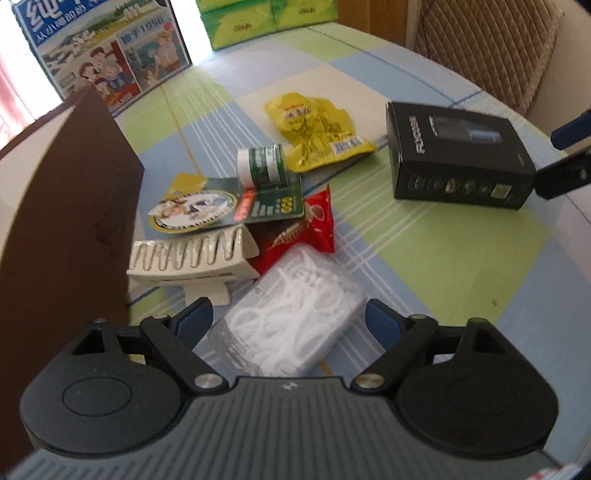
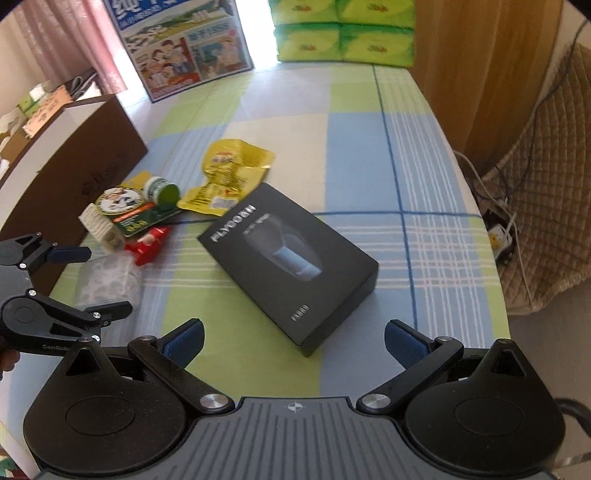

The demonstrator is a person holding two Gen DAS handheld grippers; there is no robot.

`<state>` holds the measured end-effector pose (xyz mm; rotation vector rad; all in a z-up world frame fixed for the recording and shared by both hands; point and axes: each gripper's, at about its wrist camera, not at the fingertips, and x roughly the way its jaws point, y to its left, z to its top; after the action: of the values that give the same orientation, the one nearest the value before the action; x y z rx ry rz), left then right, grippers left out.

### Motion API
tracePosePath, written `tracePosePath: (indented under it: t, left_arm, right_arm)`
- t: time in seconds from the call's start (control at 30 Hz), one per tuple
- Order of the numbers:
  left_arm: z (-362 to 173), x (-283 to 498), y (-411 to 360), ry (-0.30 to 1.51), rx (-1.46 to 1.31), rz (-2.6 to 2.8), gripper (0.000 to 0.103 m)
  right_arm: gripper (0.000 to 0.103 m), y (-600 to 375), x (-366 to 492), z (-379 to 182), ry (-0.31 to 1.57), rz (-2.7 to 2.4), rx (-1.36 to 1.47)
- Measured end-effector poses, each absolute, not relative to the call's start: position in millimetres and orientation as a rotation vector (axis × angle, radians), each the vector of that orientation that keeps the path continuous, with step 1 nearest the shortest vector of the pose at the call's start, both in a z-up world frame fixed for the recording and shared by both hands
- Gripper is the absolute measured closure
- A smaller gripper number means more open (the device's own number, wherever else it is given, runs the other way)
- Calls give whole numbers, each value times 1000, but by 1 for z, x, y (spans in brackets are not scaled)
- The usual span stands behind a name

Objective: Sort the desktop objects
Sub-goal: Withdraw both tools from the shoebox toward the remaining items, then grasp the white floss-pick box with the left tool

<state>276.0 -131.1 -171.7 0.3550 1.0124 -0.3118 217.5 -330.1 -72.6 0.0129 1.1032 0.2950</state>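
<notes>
Desktop objects lie scattered on a surface (image 2: 369, 122) covered by a green, blue and white checked cloth. The left hand-held gripper (image 1: 288, 323) points steeply down over a clear box of white floss picks (image 1: 295, 328); its blue pads stand apart on either side of the box, not pressing on it, so it is open. The right hand-held gripper (image 2: 293, 341) also tilts steeply down, its jaws wide apart with the near corner of a black box (image 2: 288, 262) between them, untouched. That box carries the word "FLYCO" along one edge, with a shaver pictured on its lid, and lies right of the other things.

Just beyond the floss picks sit a cream comb-toothed clip (image 1: 192, 258), a red packet (image 1: 314, 225), a green card with a tape roll (image 1: 262, 166) and a round printed card (image 1: 192, 210). A crumpled yellow packet (image 1: 317, 133) lies farther off; its print is too blurred to read. A brown box (image 1: 70, 206) stands at the left. At the far edge stand a blue carton with cartoon figures (image 2: 181, 48) and green tissue packs (image 2: 343, 33).
</notes>
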Motion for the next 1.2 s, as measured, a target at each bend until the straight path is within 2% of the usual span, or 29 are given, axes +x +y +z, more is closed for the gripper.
tracePosePath:
  t: [0.03,0.07,0.17,0.3,0.37,0.43,0.47,0.53,0.77,1.2]
  left_arm:
    - [-172,275,-131,1011,358,-317,21]
    - [-172,273,-132,1012,359,-325,31]
    - [-169,267,-132,1058,323,-377,49]
    - [-171,266,-137,1076,312,-349,48]
    - [-173,271,-138,1077,294,-319,40]
    - [-175,277,-139,1080,268,-308,40]
    - [-176,279,-140,1077,260,-309,40]
    - [-176,279,-143,1064,249,-321,50]
    - [-163,265,-134,1042,214,-289,50]
    - [-91,273,-88,924,94,-104,50]
  right_arm:
    - [2,-332,218,-74,1109,290,18]
    - [2,-334,218,-75,1114,285,22]
    - [2,-339,219,-78,1121,273,24]
    - [2,-341,220,-79,1125,264,26]
    - [2,-340,221,-79,1125,265,24]
    - [2,-338,221,-78,1120,272,21]
    - [2,-337,221,-77,1117,275,21]
    - [2,-335,221,-76,1113,281,18]
    - [2,-326,225,-67,1072,312,16]
    - [2,-259,287,-51,942,426,-40]
